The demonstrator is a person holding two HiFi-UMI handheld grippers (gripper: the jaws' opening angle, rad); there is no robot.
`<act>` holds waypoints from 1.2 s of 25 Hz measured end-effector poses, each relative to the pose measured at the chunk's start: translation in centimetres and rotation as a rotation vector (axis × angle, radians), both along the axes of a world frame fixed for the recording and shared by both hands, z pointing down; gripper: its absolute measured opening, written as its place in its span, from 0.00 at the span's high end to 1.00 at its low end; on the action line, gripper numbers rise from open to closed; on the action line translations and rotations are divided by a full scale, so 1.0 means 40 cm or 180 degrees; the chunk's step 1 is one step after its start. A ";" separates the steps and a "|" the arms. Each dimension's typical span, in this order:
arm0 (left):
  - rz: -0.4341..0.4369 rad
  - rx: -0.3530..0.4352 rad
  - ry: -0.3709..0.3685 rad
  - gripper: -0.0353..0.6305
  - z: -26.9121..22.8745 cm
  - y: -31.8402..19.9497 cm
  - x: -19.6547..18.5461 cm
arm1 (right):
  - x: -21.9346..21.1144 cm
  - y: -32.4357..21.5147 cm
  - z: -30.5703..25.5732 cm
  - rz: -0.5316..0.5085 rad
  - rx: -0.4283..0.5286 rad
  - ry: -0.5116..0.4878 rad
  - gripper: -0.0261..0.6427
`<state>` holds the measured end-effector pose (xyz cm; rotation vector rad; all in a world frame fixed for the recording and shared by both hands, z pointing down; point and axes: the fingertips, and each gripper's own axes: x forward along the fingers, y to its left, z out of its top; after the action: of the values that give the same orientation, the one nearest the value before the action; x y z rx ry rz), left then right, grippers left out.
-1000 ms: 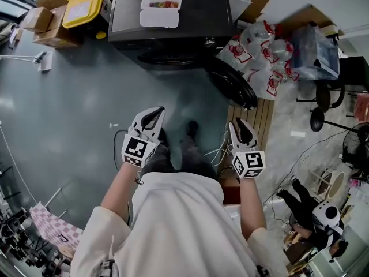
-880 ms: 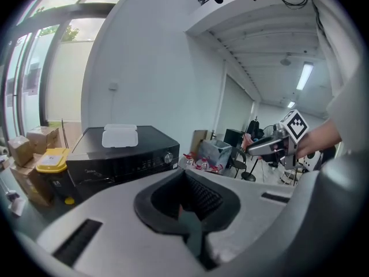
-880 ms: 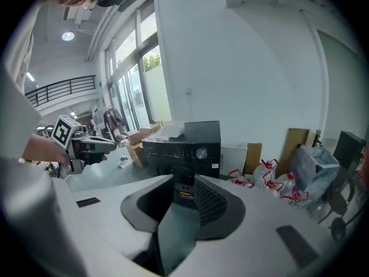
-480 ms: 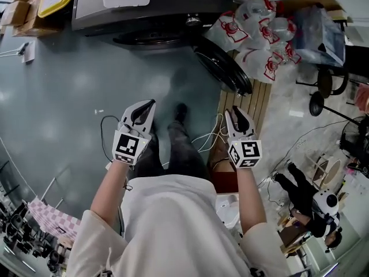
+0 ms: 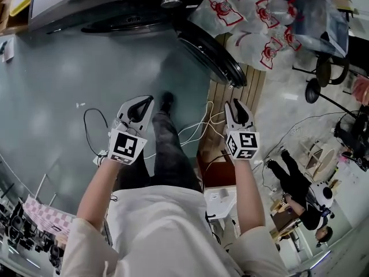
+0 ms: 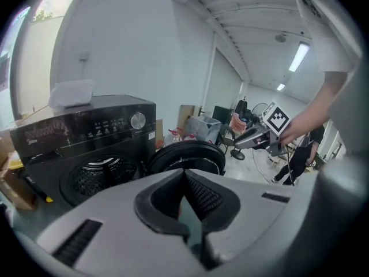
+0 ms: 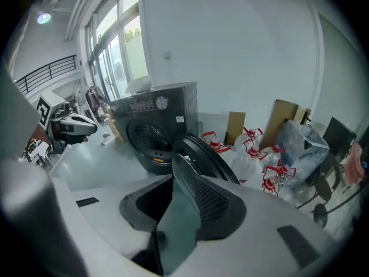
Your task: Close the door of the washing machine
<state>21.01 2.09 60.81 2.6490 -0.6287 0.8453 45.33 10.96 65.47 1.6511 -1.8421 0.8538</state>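
The washing machine (image 5: 115,10) stands ahead of the left gripper (image 5: 147,101), slightly to its left. Its door (image 5: 210,53) hangs out ahead and to the right of that gripper. Bags (image 5: 253,33) lie behind the door, farther right, and cables (image 5: 193,130) lie on the floor (image 5: 52,85) just right of the gripper.

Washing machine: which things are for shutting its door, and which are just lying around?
For the job: washer, its open door, left gripper, right gripper (jaws opening, nothing between them).
Lying around: bags, cables, chair.
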 end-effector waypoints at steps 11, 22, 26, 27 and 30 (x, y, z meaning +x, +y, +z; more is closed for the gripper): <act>0.0286 -0.0184 -0.0112 0.94 0.234 0.040 0.139 | 0.212 0.050 0.275 0.0154 -0.0441 0.0283 0.75; 0.0285 -0.0368 -0.0188 0.94 0.339 0.065 0.152 | 0.356 0.045 0.418 -0.0148 -0.0690 0.0715 0.75; 0.0276 -0.0391 -0.0233 0.94 0.360 0.071 0.147 | 0.354 0.036 0.441 -0.0425 -0.0659 0.0877 0.75; 0.0270 -0.0397 -0.0241 0.94 0.364 0.073 0.145 | 0.354 0.034 0.443 -0.0455 -0.0644 0.0901 0.75; 0.0268 -0.0410 -0.0249 0.94 0.369 0.075 0.144 | 0.355 0.031 0.443 -0.0458 -0.0610 0.0907 0.76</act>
<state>26.75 5.09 75.55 2.5520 -0.4669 0.9828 59.54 12.20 83.19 1.4213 -1.6076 0.6720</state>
